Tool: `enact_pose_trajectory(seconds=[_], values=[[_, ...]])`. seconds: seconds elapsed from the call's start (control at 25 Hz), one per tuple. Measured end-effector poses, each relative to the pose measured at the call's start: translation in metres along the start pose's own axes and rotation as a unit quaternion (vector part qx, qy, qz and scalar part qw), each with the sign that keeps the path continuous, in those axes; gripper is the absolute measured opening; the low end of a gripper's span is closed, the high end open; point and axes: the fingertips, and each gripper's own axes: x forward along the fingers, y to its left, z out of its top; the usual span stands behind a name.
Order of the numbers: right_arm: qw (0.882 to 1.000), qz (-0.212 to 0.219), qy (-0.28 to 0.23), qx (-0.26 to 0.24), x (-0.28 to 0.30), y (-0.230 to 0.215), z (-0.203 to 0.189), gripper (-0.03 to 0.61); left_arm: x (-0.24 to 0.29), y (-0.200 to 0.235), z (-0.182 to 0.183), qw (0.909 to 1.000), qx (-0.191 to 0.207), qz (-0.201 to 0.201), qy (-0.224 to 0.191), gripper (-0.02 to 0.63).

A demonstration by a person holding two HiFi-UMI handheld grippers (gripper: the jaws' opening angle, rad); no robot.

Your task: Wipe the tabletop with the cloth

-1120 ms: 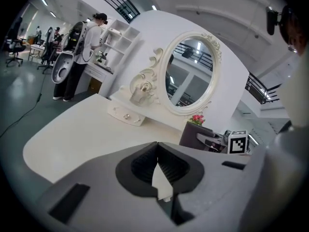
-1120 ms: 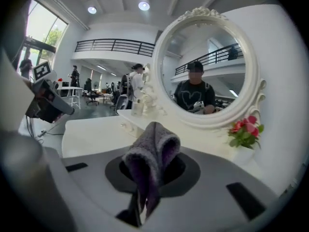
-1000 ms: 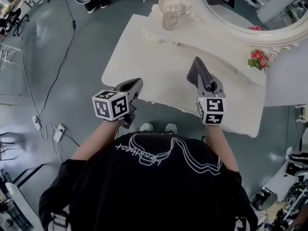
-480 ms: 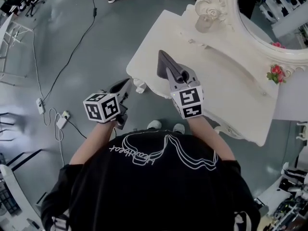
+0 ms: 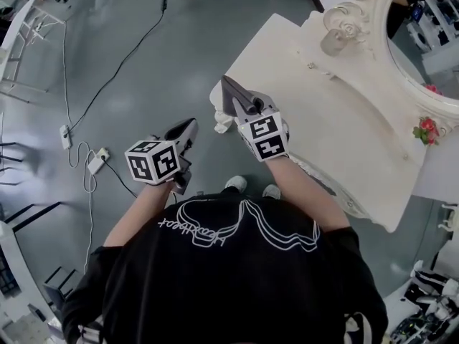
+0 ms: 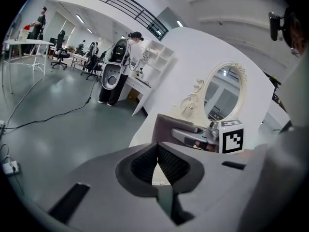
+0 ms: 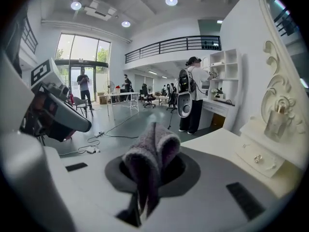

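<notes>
The right claw (image 5: 245,106) is clamped on the folded grey cloth (image 7: 150,151), which sticks out past its tips. It is at the left corner of the white desk (image 5: 337,120), about over the rim. No view shows whether the cloth touches the top.

The left claw (image 6: 157,161) is closed with nothing in it. It hangs over the floor to the left of the right claw, clear of the desk.

The desk top shows no dirt or streaks, so how much is already wiped cannot be judged. The cloth is at one end, and nearly the whole top lies to the right claw's right.

That stretch is bare and open for sweeping. At its far side, under the mirror (image 5: 419,27), a glass bottle (image 5: 334,41) and flowers (image 5: 427,129) need care. Ahead and left of the claw, the desk ends and the floor begins.
</notes>
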Motion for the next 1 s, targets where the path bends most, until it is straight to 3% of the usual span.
enact_pose_trajectory(seconds=[0.12, 0.32, 0.52, 1.0], values=[[1.0, -0.004, 0.014, 0.009, 0.021, -0.005, -0.006, 0.055, -0.003, 0.006, -0.003, 1.0, -0.003, 0.006, -0.001, 0.005], [0.997, -0.036, 0.067, -0.025, 0.042, -0.021, -0.027, 0.055, -0.01, 0.013, -0.004, 0.9998, -0.009, 0.014, -0.007, 0.005], [0.992, -0.053, 0.112, -0.028, 0.048, -0.03, -0.053, 0.055, -0.011, 0.012, -0.003, 0.9998, -0.01, 0.013, -0.007, 0.005], [0.99, -0.046, 0.131, -0.029, 0.053, -0.035, -0.059, 0.054, 0.009, -0.002, -0.008, 0.9999, 0.001, -0.006, 0.014, 0.005]])
